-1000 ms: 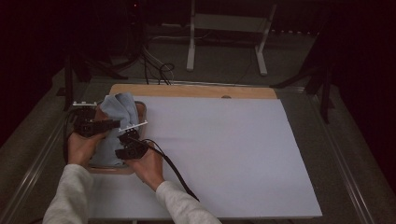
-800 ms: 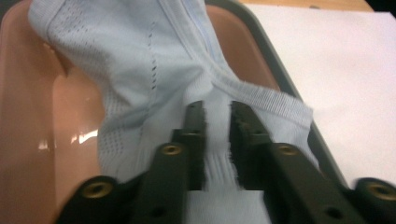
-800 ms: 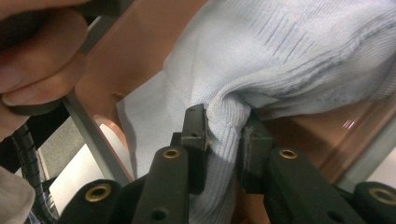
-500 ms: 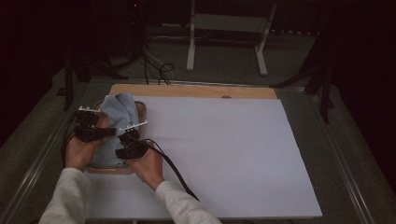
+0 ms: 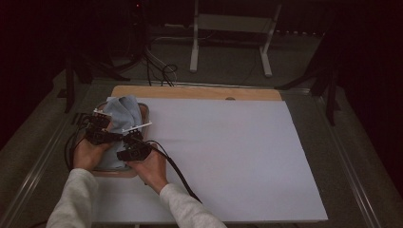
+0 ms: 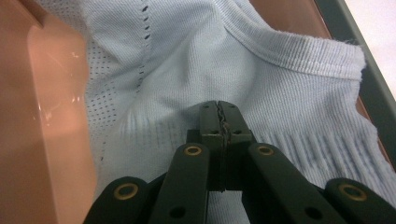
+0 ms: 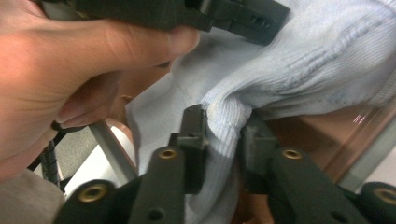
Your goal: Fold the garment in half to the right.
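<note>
Since the earlier high view, our left gripper (image 5: 100, 124) has slid a little along the pale blue ribbed knit cloth (image 5: 122, 110) and its jaws have closed together, tips meeting on the fabric with only a thin pinch between them, while our right gripper (image 5: 134, 140) has just been opening slightly with a bunched fold of that cloth between its jaws, pads against it. We count one cloth, heaped in one shallow salmon-pink plastic tray (image 5: 115, 173) at the near left of the white-covered table (image 5: 237, 156), and two grippers.
</note>
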### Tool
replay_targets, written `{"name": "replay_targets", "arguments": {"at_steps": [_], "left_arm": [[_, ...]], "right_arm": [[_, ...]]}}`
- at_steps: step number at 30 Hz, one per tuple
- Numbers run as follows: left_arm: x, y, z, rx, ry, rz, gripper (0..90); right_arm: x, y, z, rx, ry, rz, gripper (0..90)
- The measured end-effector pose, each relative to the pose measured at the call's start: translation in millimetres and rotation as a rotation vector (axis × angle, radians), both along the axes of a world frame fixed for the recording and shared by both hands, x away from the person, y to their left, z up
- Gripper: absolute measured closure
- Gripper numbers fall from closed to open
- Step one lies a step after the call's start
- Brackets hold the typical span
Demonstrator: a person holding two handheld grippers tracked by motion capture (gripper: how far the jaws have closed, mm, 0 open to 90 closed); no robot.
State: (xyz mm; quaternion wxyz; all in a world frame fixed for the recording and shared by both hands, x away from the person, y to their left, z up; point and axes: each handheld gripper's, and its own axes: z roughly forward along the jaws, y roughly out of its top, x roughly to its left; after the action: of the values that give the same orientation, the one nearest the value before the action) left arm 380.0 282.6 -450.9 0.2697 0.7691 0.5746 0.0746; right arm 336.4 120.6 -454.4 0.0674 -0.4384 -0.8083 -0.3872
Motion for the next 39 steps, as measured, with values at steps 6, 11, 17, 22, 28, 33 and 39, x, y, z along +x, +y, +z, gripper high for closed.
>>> {"name": "replay_targets", "arguments": {"at_steps": [6, 11, 17, 22, 28, 33, 39], "left_arm": [[0.0, -2.7, -1.4, 0.019, 0.016, -0.008, 90.0], [1.3, -4.0, -1.5, 0.025, 0.019, -0.012, 90.0], [4.6, -5.9, 1.4, 0.008, -0.008, -0.003, 90.0], [11.6, -9.1, 8.7, 0.000, -0.059, 0.025, 89.7], [22.6, -8.5, 3.6, 0.038, -0.036, 0.067, 90.0], [24.2, -15.3, -3.0, 0.152, -0.006, 0.055, 90.0], [25.1, -13.3, -12.0, 0.210, 0.050, 0.064, 90.0]], "right_arm": [[4.2, -17.2, 13.3, 0.017, -0.083, 0.018, 46.3], [13.4, -48.7, 29.2, 0.058, -0.139, -0.028, 38.3], [17.0, -78.7, 36.0, 0.035, -0.251, -0.042, 33.0], [16.4, -92.4, 33.7, 0.026, -0.263, -0.050, 32.8], [14.6, -101.3, 29.9, 0.029, -0.266, -0.053, 32.6], [15.2, -106.1, 30.1, 0.028, -0.271, -0.054, 32.4], [14.5, -113.6, 31.0, 0.026, -0.283, -0.061, 31.8]]}}
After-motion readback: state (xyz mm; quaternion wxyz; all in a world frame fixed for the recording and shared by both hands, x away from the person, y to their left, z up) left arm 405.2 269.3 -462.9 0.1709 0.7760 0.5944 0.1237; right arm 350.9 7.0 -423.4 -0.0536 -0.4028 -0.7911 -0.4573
